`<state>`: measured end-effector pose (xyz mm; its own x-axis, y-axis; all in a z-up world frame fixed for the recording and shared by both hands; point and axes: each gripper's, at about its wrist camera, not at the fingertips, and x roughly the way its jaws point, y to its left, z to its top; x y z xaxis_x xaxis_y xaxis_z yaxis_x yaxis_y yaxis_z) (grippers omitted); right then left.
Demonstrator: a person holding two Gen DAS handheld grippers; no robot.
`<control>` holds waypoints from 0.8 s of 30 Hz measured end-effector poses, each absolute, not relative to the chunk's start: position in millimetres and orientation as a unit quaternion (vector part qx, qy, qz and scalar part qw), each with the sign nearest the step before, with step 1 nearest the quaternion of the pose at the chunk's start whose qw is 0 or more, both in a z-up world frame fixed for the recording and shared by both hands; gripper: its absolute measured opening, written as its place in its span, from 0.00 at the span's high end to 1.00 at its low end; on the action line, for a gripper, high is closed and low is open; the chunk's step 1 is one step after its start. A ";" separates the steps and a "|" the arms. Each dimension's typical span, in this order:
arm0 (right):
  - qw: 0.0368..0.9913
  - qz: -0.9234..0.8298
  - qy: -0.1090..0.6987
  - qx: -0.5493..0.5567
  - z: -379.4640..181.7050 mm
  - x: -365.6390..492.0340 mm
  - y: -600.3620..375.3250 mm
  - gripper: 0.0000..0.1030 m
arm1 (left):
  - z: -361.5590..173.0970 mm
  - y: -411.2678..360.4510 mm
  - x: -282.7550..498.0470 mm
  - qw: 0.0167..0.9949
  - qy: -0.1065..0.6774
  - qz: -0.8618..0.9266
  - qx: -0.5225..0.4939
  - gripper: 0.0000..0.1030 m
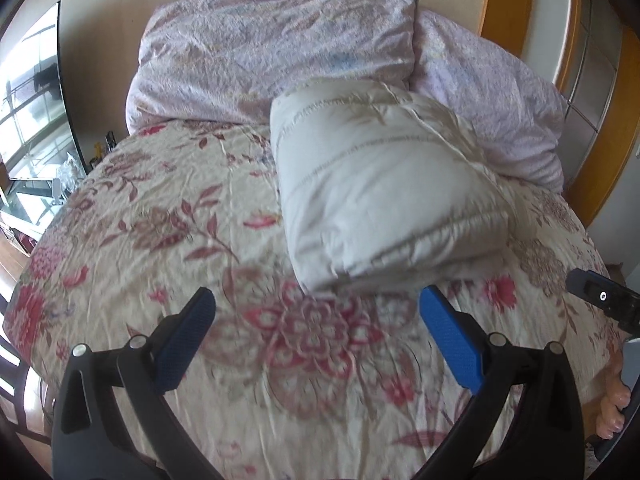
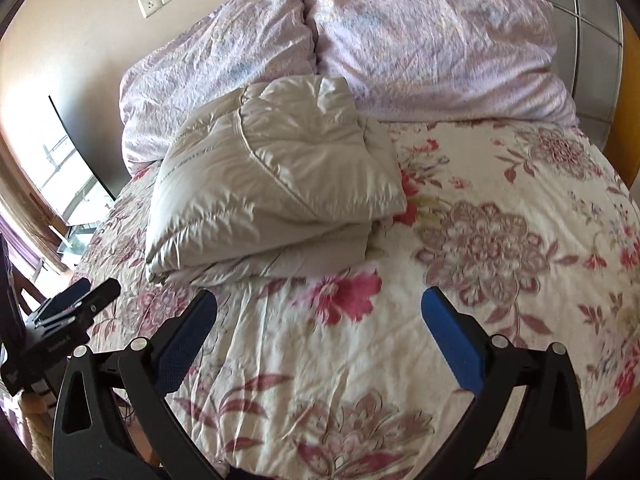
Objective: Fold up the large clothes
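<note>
Now both grippers hover over the bed, nothing held. Left gripper [image 1: 316,300]: jaws spread wide, only floral bedspread [image 1: 160,220] between them. Right gripper [image 2: 318,300]: jaws also wide apart and empty.

The task's thing is the beige puffer jacket [image 2: 272,176], already bundled into a thick folded packet, lying on the bedspread ahead of both sets of jaws and butting against the lilac pillows [image 2: 420,40] at the head of the bed. From the left jaws it sits ahead and to the right, its near edge [image 1: 384,268] just beyond the right blue pad [image 1: 448,336]. From the right jaws it sits ahead and to the left, its near edge above the left pad; clear bedspread lies straight ahead.

So the packet lies between the two grippers, roughly centred, neither touching it. Long axis appears to run away from the jaws toward the pillows, slightly skewed. The left looks marginally nearer, but fisheye distortion makes that uncertain.

Judgement: fold looks mostly done; any tidying or another fold would need both grippers to move inward and forward to the near edge.
</note>
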<state>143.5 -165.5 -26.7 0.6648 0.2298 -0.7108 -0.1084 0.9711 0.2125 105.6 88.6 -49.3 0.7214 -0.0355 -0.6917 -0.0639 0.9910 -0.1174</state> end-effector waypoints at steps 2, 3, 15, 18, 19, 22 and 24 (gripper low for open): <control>0.908 0.094 0.401 0.079 -27.1 138.6 -164.8 0.01 | -50.1 84.9 101.7 0.923 0.379 0.001 -0.068 0.02; 0.907 0.097 0.402 0.081 -26.9 136.2 -164.6 0.01 | -50.4 83.2 99.7 0.922 0.382 -0.002 -0.070 0.02; 0.900 0.111 0.413 0.079 -22.6 122.6 -159.5 0.01 | -48.0 71.7 89.7 0.909 0.408 -0.028 -0.080 0.02; 0.900 0.113 0.415 0.075 -20.3 120.2 -157.9 0.01 | -45.6 71.1 88.2 0.908 0.410 -0.029 -0.081 0.02; 0.900 0.114 0.415 0.074 -19.0 119.1 -157.0 0.01 | -44.3 70.3 87.5 0.908 0.410 -0.031 -0.080 0.02; 0.899 0.120 0.414 0.073 -15.2 116.1 -154.9 0.01 | -40.3 67.9 84.3 0.908 0.410 -0.035 -0.078 0.02; 0.898 0.125 0.414 0.076 -12.6 114.3 -154.3 0.01 | -37.4 66.7 82.6 0.908 0.410 -0.037 -0.079 0.02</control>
